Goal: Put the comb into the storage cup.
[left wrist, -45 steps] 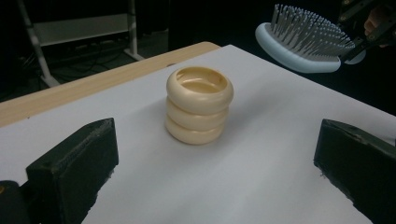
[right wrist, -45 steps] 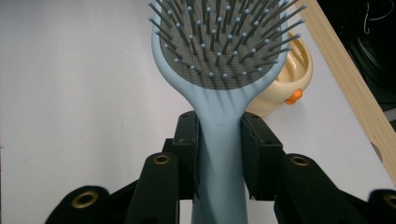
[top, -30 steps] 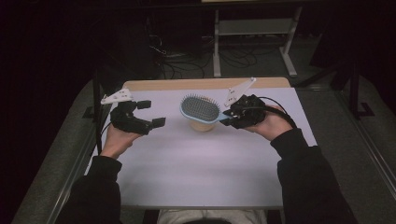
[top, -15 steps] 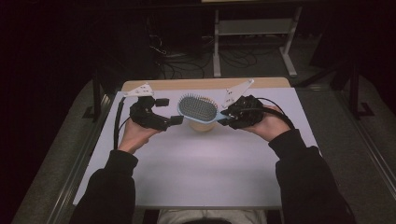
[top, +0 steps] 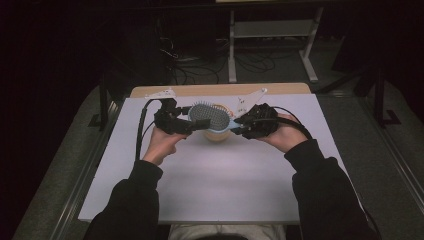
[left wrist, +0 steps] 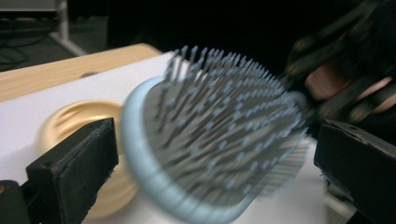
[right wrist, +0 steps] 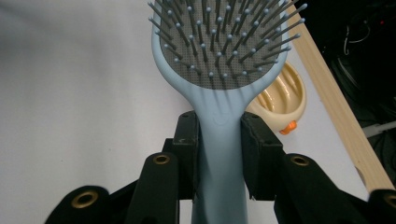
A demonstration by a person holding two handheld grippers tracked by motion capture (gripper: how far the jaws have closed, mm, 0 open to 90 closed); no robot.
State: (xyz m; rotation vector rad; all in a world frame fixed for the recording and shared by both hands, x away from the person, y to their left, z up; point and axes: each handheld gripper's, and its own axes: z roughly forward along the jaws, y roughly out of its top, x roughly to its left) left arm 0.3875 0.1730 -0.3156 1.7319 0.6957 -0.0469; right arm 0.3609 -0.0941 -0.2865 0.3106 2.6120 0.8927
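We find the right gripper (top: 239, 126) clamped on the handle of a light blue paddle hairbrush (top: 210, 118), its pads pressed against both sides of the handle just below the head, as the right gripper view confirms. The brush is held above the white table (top: 210, 195), bristles up, directly over a small yellow dish (top: 218, 135) with ribbed inner walls.

The left gripper (top: 189, 120) stands at the far end of the brush head with its jaws spread; in the left gripper view the pads (left wrist: 74, 163) flank the head on either side without pressing on it.

In our judgement the step in hand is a second grip on the brush head. We advise closing on the solid blue rim rather than on the bristles, which would flex and let the head slip. The right grip should hold firm until the left pads bear evenly. Keep the head level and clear of the dish below, so that the dish is not knocked.
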